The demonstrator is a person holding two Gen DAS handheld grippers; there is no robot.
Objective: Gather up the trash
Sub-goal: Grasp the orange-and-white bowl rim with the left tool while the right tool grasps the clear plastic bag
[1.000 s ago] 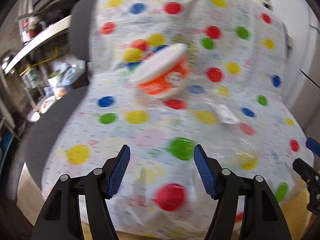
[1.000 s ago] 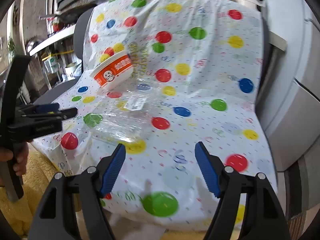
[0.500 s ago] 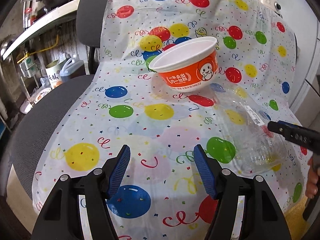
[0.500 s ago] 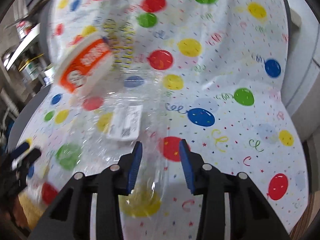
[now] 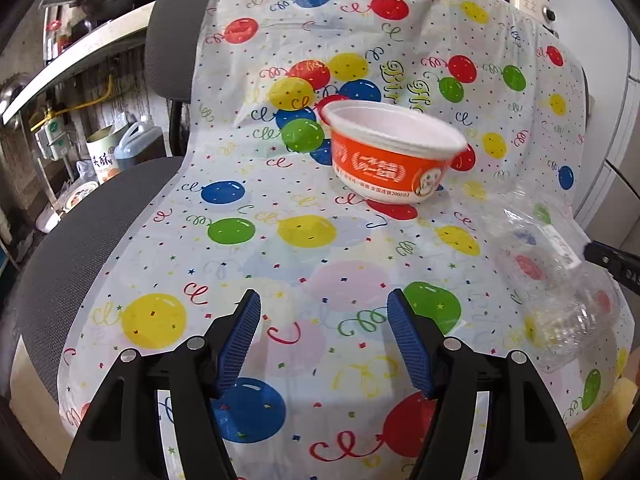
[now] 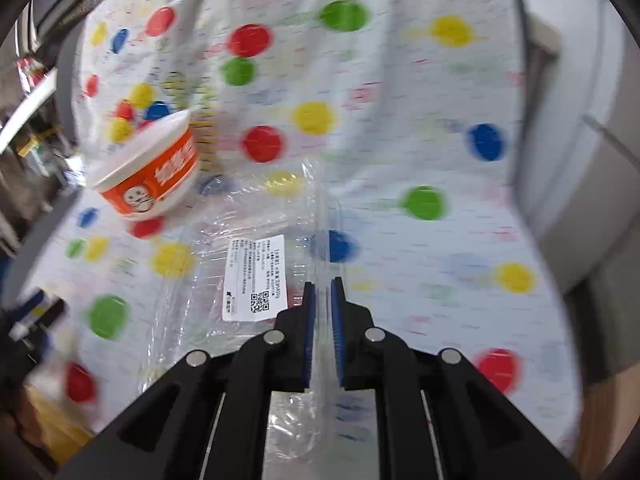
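Observation:
An orange and white paper bowl [image 5: 394,156] stands empty on the balloon-print sheet [image 5: 280,248] that covers a chair seat. It also shows in the right wrist view [image 6: 150,176]. A clear plastic clamshell container [image 6: 248,276] with a white label lies right of the bowl; it also shows in the left wrist view [image 5: 560,280]. My right gripper [image 6: 322,284] is shut on the container's edge. My left gripper [image 5: 323,320] is open and empty, above the seat's front, short of the bowl.
The grey chair back [image 5: 172,40] rises behind the sheet. Shelves with a jug [image 5: 136,144] and a tin [image 5: 102,158] stand to the left. A pale cabinet [image 6: 580,160] stands to the right. A yellow cloth [image 5: 596,432] lies at the seat's front right.
My right gripper moved in on the clear container and closed from wide open onto its edge. My left gripper came closer to the seat and stayed open.

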